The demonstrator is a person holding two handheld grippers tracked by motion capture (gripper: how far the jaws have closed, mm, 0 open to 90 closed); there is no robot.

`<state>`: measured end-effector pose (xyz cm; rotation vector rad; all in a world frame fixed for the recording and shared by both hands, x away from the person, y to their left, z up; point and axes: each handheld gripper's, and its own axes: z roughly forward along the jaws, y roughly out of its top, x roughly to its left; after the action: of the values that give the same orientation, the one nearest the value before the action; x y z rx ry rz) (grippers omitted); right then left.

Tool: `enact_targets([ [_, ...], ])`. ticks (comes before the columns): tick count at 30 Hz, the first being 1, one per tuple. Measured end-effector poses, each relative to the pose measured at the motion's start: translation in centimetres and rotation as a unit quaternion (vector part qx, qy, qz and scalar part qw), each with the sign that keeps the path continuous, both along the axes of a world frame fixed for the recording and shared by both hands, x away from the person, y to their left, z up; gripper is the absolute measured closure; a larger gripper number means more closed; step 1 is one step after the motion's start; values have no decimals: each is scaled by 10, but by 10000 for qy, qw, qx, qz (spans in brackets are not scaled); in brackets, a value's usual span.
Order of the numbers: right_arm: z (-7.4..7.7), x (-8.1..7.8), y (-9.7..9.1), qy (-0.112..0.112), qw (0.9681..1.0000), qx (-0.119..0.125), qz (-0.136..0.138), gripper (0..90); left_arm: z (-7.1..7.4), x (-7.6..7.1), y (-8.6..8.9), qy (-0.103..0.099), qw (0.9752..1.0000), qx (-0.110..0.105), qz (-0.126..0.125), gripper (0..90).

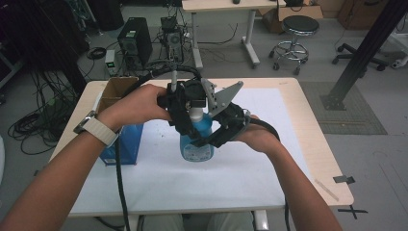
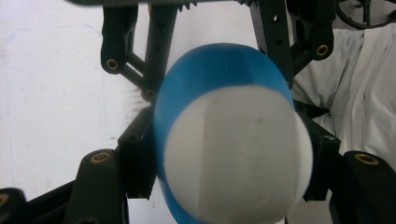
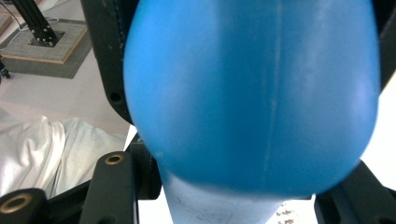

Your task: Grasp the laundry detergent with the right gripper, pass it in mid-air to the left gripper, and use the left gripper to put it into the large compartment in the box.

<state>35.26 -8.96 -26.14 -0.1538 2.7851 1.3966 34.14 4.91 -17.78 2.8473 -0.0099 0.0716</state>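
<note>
Both grippers meet over the middle of the counter, on a blue bottle that stands upright on the white sheet, its long axis vertical and its white cap pointing straight up. The left gripper comes in from the left at the top of the bottle; in the left gripper view its fingers sit on either side of the cap, pinching it, with the blue shoulder of the bottle just beyond them. The right gripper comes in from the right and lower down; in the right gripper view the bottle's blue body bulges between its fingers, which are clamped on it, the bottle reaching across from one finger to the other. So the cap lies between the left fingers and the body between the right ones, below the left pair. A blue box stands on the counter to the left of the left fingers, well apart from the bottle, behind the person's left forearm.
</note>
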Motion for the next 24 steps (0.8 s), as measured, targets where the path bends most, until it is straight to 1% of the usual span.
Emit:
enact_targets([
  [2,0,-1,-1,29,10000,-14,-19,444,0,0,0,-6,10000,-21,-26,373],
  [5,1,-1,-1,15,10000,-4,-8,445,1,0,0,4,10000,-48,-16,375],
  [10,0,-1,0,-38,10000,-29,14,444,0,-2,0,-48,10000,-2,-60,378],
  [14,0,-2,0,-53,10000,-33,7,443,0,-3,0,-34,10000,-50,-42,379],
  [15,0,-2,-1,-38,10000,-27,0,443,1,-2,0,-46,9999,-67,-85,379],
  [16,1,-2,-1,-54,10000,8,11,441,2,-2,1,1,9999,-110,-50,379],
  [17,1,-2,-1,-54,10000,8,11,441,2,-2,1,1,9999,-110,-50,380],
  [19,3,-3,-3,48,10000,65,-4,437,5,-2,1,-3,9998,-171,-45,380],
  [20,4,-3,-3,26,10000,81,-8,434,6,-3,1,-13,9998,-178,-40,380],
  [21,4,-4,-6,3,10000,68,-24,376,6,-4,1,-4,9999,-165,5,380],
  [22,4,-4,-7,15,10000,70,-50,337,7,-3,1,-17,9999,-137,23,380],
  [23,4,-4,-7,15,10000,70,-50,337,7,-3,1,-17,9999,-137,23,380],
  [24,4,-4,-15,113,9998,88,-123,277,7,-3,1,-23,9999,-120,44,380],
])
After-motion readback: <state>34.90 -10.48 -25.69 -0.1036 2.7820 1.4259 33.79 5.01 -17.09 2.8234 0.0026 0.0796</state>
